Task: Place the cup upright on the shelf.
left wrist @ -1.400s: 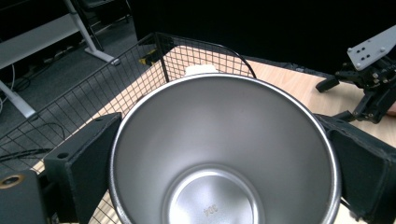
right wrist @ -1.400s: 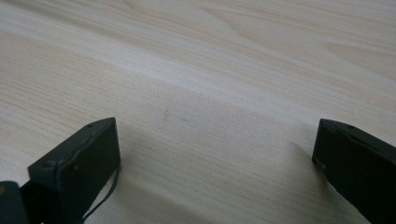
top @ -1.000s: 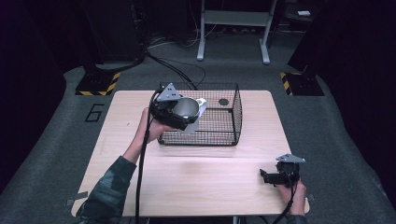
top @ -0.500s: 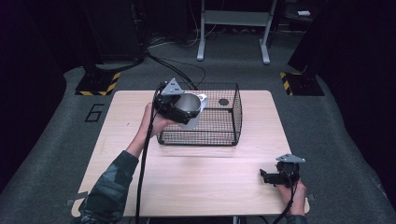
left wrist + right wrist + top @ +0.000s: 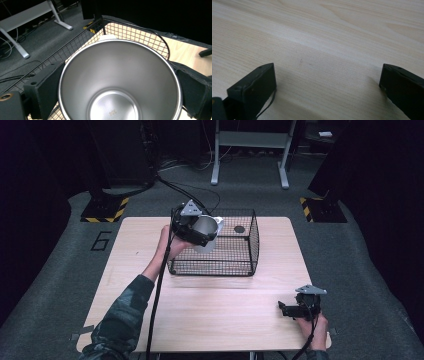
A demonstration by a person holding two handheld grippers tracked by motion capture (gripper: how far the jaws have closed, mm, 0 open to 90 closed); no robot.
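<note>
My left gripper [image 5: 202, 231] is shut on a shiny steel cup [image 5: 204, 228] and holds it over the left rim of the black wire basket [image 5: 235, 265]. In the left gripper view the cup [image 5: 117, 82] opens toward the camera, pressed between the two black jaws, with the basket's mesh [image 5: 135, 33] behind it. The cup's inside looks bare. My right gripper [image 5: 286, 309] rests low on the wooden table [image 5: 215, 310] near the front right corner. Its jaws stand wide apart over bare wood [image 5: 324, 65], open, with nothing between them.
A small dark round thing [image 5: 239, 229] lies on the basket's floor toward the back right. Something white [image 5: 107, 37] peeks past the cup's far rim. Grey carpet, yellow-black floor tape [image 5: 105, 210] and a white desk frame [image 5: 250, 150] lie beyond the table.
The left gripper has carried the cup a little farther right and back, over the basket's left rim. The right gripper has stayed put.
</note>
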